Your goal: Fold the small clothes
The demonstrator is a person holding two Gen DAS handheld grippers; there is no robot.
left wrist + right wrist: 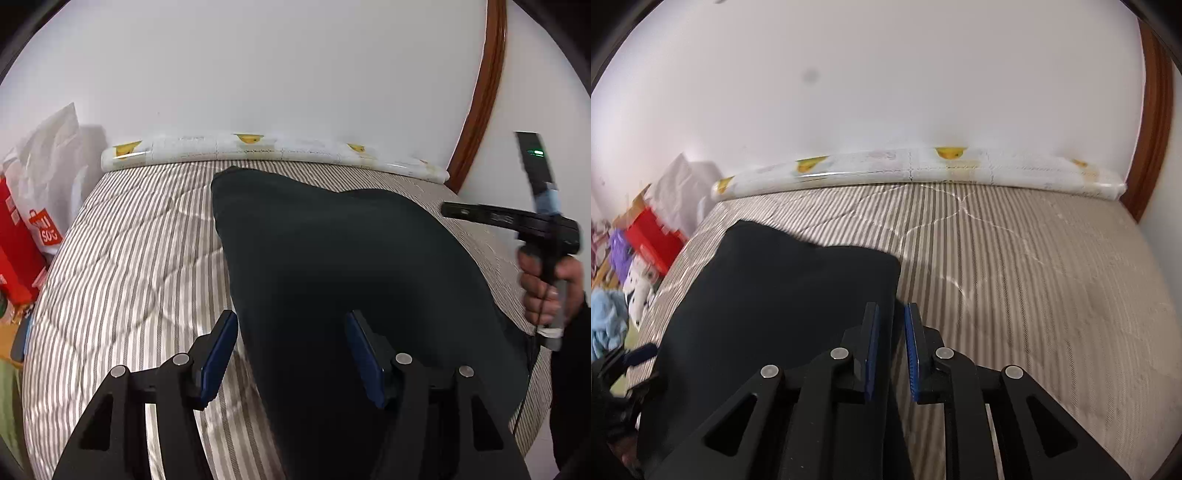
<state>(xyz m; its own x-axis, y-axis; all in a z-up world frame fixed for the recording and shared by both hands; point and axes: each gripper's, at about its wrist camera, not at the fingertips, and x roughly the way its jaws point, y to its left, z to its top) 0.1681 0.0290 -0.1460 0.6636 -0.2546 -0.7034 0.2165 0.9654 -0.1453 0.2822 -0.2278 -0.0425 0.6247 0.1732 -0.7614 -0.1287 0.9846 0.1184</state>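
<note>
Garment dark, smooth, on striped quilt; left gripper fingers spread; right gripper pinching edge.

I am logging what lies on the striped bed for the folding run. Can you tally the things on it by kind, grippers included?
Dark garments: 1, the dark cloth spread on the striped bedcover
Rolled patterned mats: 1, the roll along the wall
Grippers: 2, the left gripper and the right gripper
Total: 4
</note>
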